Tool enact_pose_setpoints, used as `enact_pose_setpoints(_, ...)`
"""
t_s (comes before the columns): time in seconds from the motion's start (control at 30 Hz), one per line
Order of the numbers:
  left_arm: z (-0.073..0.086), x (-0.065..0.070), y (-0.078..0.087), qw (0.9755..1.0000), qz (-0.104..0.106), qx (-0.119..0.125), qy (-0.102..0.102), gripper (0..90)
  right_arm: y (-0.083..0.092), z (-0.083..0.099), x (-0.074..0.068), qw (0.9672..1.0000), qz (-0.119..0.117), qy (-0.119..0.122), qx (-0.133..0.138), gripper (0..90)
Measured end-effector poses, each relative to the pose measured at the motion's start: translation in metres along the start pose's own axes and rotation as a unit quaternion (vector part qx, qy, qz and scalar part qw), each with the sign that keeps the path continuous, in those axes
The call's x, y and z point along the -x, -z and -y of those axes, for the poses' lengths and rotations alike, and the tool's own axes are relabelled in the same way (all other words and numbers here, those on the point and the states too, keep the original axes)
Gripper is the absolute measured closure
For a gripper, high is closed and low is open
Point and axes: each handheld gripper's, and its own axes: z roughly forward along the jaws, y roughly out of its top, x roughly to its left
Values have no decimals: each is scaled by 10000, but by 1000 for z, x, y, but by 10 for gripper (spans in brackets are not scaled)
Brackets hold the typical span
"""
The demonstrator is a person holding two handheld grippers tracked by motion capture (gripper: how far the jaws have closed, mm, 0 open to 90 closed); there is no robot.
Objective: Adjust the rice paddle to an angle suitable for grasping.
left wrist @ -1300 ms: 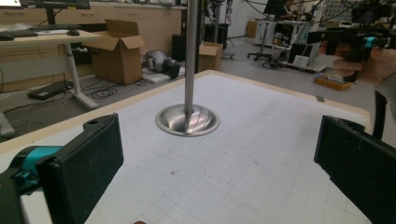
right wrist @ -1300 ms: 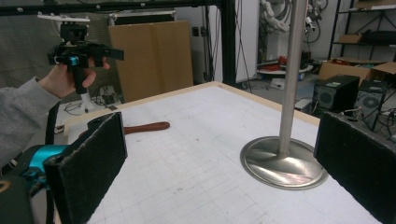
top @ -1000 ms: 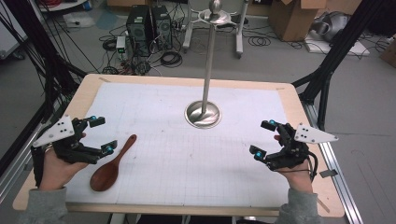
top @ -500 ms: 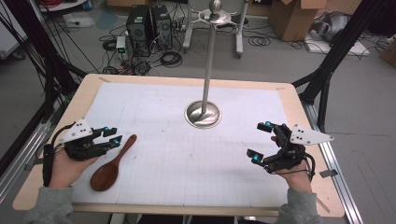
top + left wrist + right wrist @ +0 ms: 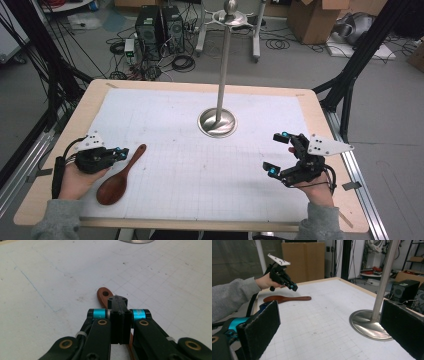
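Observation:
A brown wooden spoon (image 5: 122,175) lies on the white gridded mat (image 5: 200,170) at the front left, with its handle pointing toward the table's middle. My left gripper (image 5: 122,151) hovers just above the handle end (image 5: 103,293). Its jaws have just been closing and now stand shut against each other, with nothing between them. In the right gripper view this left gripper (image 5: 293,287) hangs clear above the spoon (image 5: 287,299). At the right side of the table my right gripper (image 5: 276,152) stays open and empty, its pads (image 5: 259,327) wide apart.
A tall metal stand with a round base (image 5: 217,122) rises from the mat's far middle, and it is close ahead in the right gripper view (image 5: 372,325). Wooden table edges frame the mat. Computers, cables and boxes lie on the floor beyond.
My left gripper has sunk toward the spoon's handle, and its jaws went from wide open to shut. The right gripper has kept still, and the spoon has not moved.

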Motion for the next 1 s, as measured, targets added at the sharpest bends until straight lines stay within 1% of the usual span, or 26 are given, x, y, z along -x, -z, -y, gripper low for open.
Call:
enact_pose_setpoints(0.17,3,-2,-5,9999,-10,-147,56,895,0,0,-1,10000,-10,-14,-44,19)
enact_pose_setpoints(0.27,5,-4,-8,9997,-9,-226,111,895,0,0,-1,10000,-3,34,-30,19)
enact_pose_setpoints(0.33,6,-5,-9,9995,-4,-258,166,895,0,0,-1,10000,-2,-3,-63,19)
enact_pose_setpoints(0.43,7,-6,-10,9994,-12,-284,186,895,-2,1,-1,9999,1,28,-131,19)
enact_pose_setpoints(0.47,9,-8,-10,9992,-12,-333,240,895,-2,1,-1,9999,7,32,-167,19)
enact_pose_setpoints(0.5,9,-8,-10,9992,-12,-333,240,894,-2,1,-1,9999,7,32,-167,19)
enact_pose_setpoints(0.53,10,-9,-12,9988,-28,-398,282,895,-2,1,-1,9998,9,35,-179,19)
enact_pose_setpoints(0.57,10,-9,-12,9988,-28,-398,282,895,-2,1,-1,9998,10,38,-183,19)
enact_pose_setpoints(0.63,11,-8,-15,9985,-29,-482,276,895,-3,1,0,9998,7,79,-160,19)
enact_pose_setpoints(0.7,11,-7,-18,9984,-1,-495,289,894,-2,1,-1,9998,9,60,-168,19)
enact_pose_setpoints(0.83,11,-5,-22,9978,26,-620,220,894,-2,1,-2,9998,3,105,-170,19)
enact_pose_setpoints(1.0,12,-7,-23,9976,51,-637,258,894,-2,1,-2,9997,23,130,-190,19)
